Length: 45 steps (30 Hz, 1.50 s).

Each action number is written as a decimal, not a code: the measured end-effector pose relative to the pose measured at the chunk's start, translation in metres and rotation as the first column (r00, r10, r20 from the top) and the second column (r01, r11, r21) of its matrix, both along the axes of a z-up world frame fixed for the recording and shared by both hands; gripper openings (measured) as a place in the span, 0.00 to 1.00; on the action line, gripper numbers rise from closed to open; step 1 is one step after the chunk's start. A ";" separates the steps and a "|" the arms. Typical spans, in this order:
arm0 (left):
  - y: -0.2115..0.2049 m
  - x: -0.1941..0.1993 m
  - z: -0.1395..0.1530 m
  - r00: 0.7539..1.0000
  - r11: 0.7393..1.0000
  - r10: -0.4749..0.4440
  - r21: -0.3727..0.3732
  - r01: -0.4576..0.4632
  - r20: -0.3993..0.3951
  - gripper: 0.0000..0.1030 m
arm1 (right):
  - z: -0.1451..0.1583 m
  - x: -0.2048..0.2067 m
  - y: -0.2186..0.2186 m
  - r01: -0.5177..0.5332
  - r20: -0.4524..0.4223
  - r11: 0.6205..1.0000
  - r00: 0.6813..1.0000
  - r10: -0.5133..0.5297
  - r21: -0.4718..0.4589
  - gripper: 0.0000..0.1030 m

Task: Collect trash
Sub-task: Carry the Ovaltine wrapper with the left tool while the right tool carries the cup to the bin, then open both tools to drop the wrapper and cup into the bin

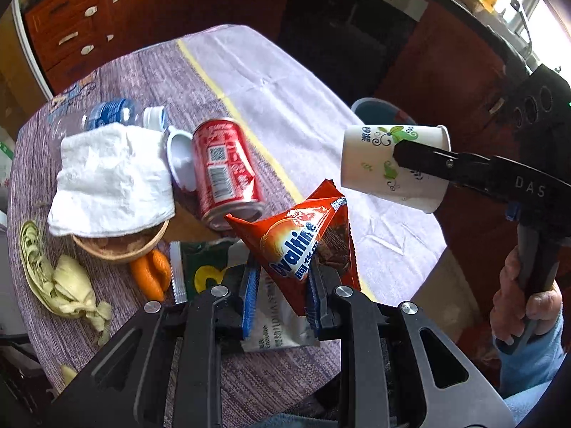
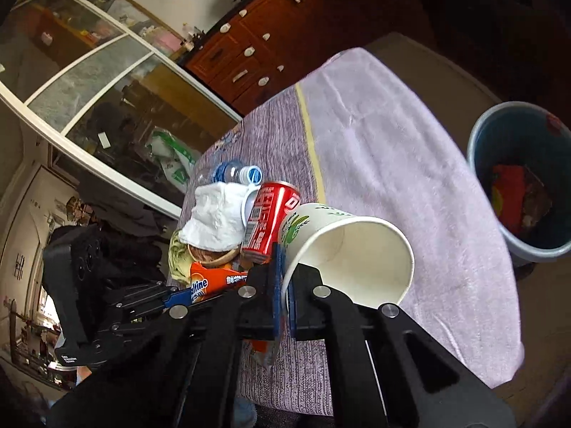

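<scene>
Your right hand-held gripper [image 2: 283, 296] pinches the paper cup [image 2: 348, 253]; your left hand-held gripper [image 1: 282, 294] grips the Ovaltine wrapper [image 1: 303, 239]. Carry both over the bin [image 2: 478, 149], then let go.

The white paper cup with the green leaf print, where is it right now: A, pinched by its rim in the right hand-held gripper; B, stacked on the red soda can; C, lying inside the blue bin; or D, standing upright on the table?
A: the white paper cup with green leaf print is clamped at its rim by the right hand-held gripper, tilted and lifted off the table.
</scene>
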<state>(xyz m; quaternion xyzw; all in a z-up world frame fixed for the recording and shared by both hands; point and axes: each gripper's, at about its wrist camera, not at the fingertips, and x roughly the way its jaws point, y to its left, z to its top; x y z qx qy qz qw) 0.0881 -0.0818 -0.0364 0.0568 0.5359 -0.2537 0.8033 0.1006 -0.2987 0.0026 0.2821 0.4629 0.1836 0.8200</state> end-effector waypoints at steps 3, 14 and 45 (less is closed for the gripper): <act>-0.026 0.005 0.010 0.999 0.999 -0.033 0.011 0.032 0.031 0.23 | 0.009 -0.004 -0.031 0.061 0.016 0.998 0.998 -0.061 0.031 0.03; -0.169 0.038 0.037 0.969 0.974 -0.220 0.084 0.211 0.116 0.23 | 0.016 -0.017 -0.174 0.339 0.057 0.940 0.938 -0.341 0.040 0.03; -0.286 0.098 -0.057 0.964 0.943 -0.267 0.207 0.261 0.003 0.70 | -0.069 0.023 -0.227 0.414 -0.178 0.910 0.897 -0.405 0.016 0.73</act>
